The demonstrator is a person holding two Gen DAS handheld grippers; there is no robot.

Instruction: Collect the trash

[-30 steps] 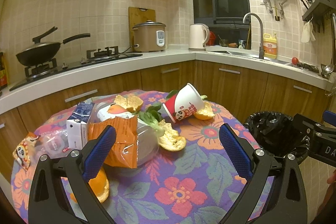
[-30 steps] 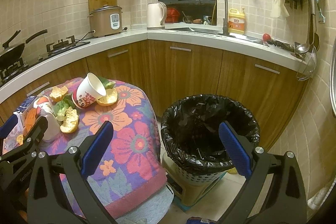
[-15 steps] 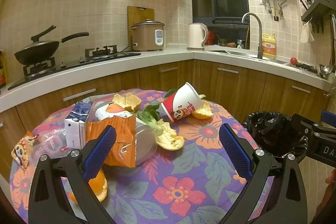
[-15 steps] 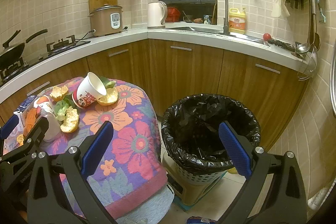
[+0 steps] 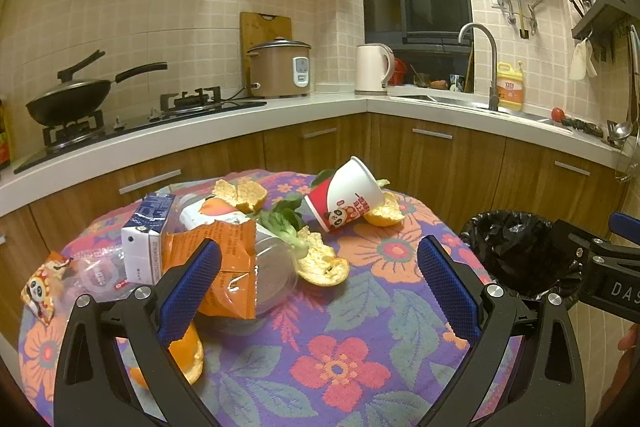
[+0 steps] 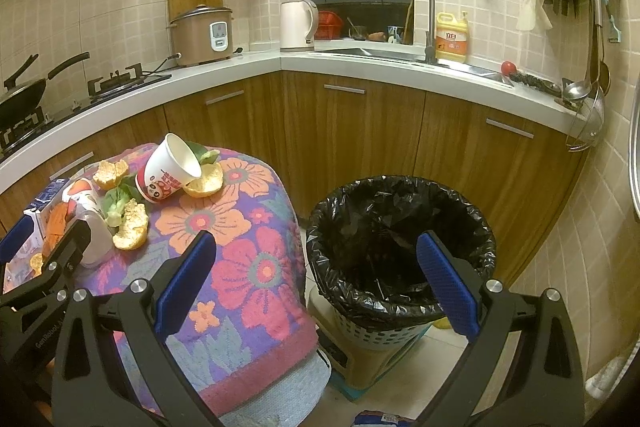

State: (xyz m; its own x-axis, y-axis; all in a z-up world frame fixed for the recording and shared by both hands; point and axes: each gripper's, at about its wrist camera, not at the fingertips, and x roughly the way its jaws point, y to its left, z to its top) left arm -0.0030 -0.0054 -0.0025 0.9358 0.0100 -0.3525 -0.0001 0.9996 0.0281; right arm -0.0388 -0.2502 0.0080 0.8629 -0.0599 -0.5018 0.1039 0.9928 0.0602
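Both grippers, left (image 5: 320, 287) and right (image 6: 316, 283), are chunky black frames with silver screws, textured blue pads (image 5: 448, 291), and white lettering.

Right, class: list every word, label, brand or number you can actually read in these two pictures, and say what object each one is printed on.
"DAS", cut off by the frame edge: on the right gripper body, left wrist view.
"GenRobot", small print along the left gripper arm, right wrist view.
Too small or blurred to read: print on the paper cup, milk carton, orange wrapper, panda packet, yellow detergent bottle, rice cooker panel.
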